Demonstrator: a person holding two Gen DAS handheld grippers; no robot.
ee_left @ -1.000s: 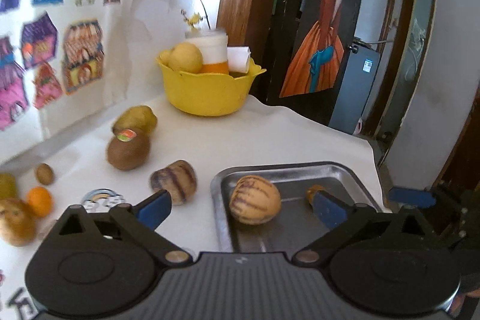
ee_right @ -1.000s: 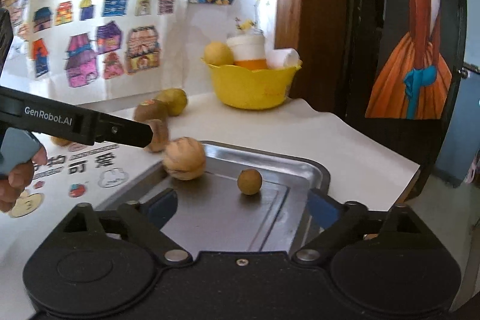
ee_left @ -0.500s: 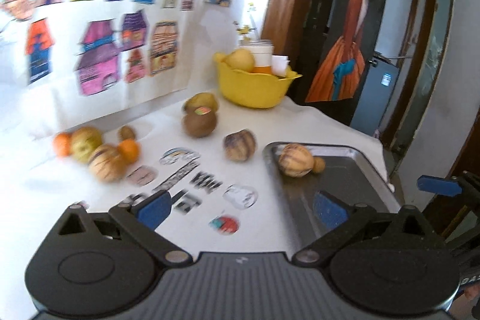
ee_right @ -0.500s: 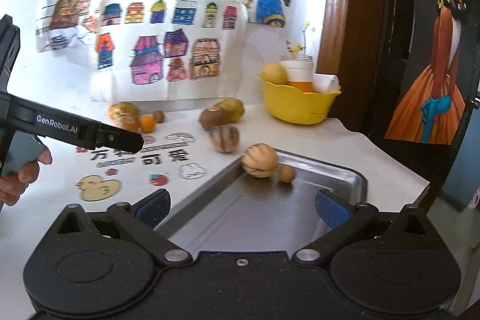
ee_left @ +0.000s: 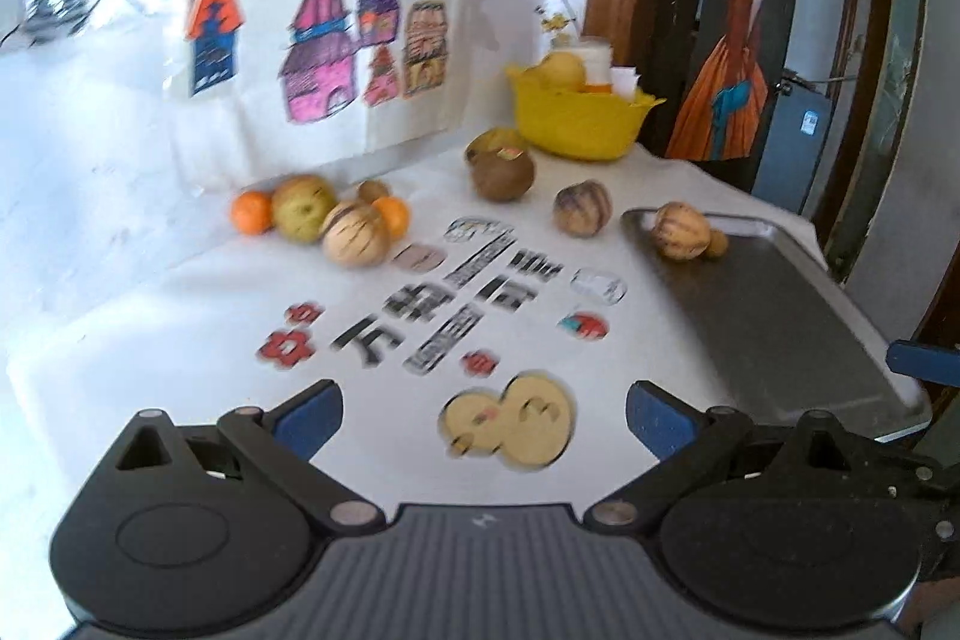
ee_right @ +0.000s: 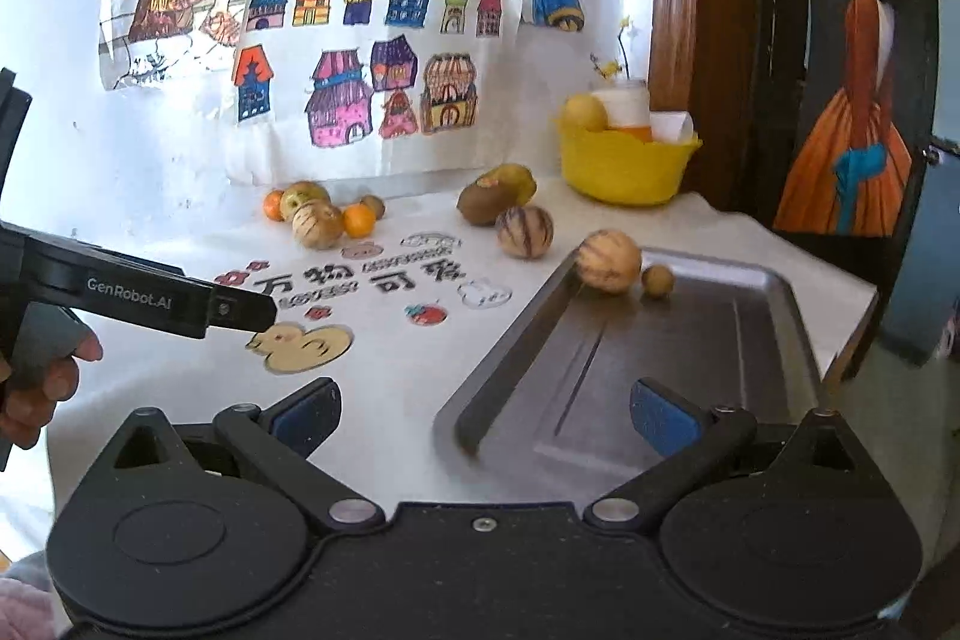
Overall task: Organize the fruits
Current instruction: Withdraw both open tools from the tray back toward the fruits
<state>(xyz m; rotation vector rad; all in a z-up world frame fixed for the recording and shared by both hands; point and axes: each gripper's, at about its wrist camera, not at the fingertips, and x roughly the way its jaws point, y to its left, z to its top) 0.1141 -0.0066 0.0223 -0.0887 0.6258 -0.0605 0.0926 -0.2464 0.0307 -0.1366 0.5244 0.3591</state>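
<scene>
where tray (ee_right: 774, 340) lies, lengthwise away.

In the grey metal tray (ee_right: 750, 340) lies a cream, brown-striped melon (ee_right: 609, 261); behind the tray sits a yellow bowl (ee_right: 624, 169), beside it a white worktop (ee_right: 384, 388).
</scene>
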